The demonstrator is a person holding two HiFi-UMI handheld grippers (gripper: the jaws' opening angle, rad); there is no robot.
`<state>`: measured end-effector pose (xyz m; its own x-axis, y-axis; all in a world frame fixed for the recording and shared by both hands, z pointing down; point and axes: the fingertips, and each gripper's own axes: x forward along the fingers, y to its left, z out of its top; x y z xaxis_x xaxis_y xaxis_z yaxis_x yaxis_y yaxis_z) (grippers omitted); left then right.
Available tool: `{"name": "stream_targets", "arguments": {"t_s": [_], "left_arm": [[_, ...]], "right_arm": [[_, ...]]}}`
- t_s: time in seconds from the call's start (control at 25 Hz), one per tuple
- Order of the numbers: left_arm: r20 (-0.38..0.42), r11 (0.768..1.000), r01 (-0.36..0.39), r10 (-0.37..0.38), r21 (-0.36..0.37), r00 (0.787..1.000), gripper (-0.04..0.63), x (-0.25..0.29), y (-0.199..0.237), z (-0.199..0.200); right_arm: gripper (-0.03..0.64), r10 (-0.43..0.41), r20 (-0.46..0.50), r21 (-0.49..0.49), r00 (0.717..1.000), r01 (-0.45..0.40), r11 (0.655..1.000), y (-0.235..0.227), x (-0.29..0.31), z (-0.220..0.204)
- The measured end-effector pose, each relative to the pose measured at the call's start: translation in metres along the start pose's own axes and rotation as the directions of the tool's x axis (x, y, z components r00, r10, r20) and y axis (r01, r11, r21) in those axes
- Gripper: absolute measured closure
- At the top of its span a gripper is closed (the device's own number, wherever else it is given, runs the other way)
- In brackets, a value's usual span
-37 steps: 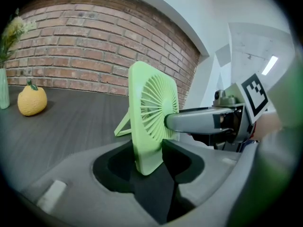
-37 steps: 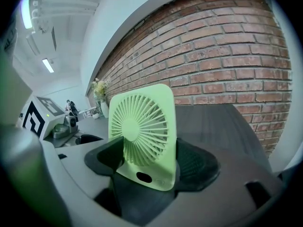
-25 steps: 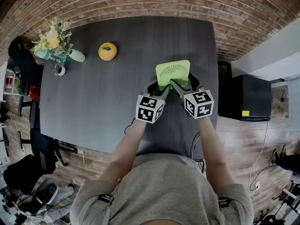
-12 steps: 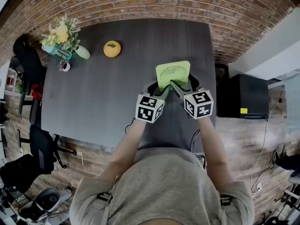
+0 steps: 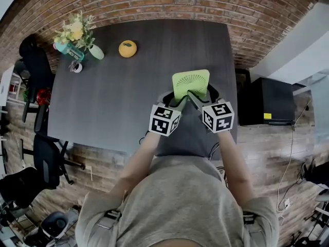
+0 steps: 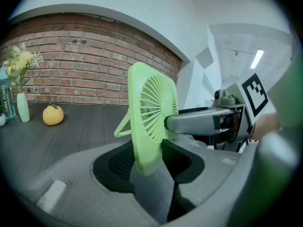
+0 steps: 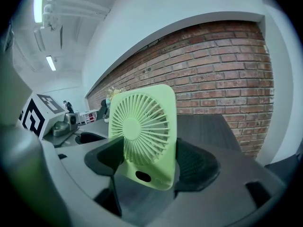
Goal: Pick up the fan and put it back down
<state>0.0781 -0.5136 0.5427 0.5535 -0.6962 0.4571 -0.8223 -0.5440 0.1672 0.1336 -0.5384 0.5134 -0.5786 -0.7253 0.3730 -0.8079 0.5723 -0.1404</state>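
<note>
A light green square fan (image 5: 190, 82) hangs just above the dark table (image 5: 118, 102), near its right front part. My left gripper (image 5: 178, 100) is shut on the fan's lower left edge and my right gripper (image 5: 197, 98) on its lower right. In the left gripper view the fan (image 6: 149, 112) stands edge-on between the jaws, its thin stand leg sticking out behind, and the right gripper's finger (image 6: 199, 121) lies against its grille. In the right gripper view the fan's grille (image 7: 142, 126) faces the camera, clamped between the dark pads.
A yellow-orange fruit (image 5: 127, 49) and a vase of flowers (image 5: 77, 35) stand at the table's far left. A brick wall (image 5: 169, 1) runs behind the table. A black box (image 5: 264, 103) sits on the floor to the right, and office chairs (image 5: 41, 153) are at the left.
Both grippers keep their hold on the fan and have moved together with it, slightly upward. The head view has shifted, so the table and vase sit differently in the picture.
</note>
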Motion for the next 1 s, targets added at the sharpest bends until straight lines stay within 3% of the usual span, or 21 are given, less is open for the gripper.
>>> {"name": "stream_targets", "arguments": {"t_s": [1.0], "left_arm": [[-0.102, 0.994, 0.105, -0.102, 0.018, 0.990, 0.414, -0.088, -0.087, -0.094]], "right_arm": [[0.272, -0.082, -0.042, 0.070, 0.996, 0.085, 0.994, 0.077, -0.114, -0.086]]}}
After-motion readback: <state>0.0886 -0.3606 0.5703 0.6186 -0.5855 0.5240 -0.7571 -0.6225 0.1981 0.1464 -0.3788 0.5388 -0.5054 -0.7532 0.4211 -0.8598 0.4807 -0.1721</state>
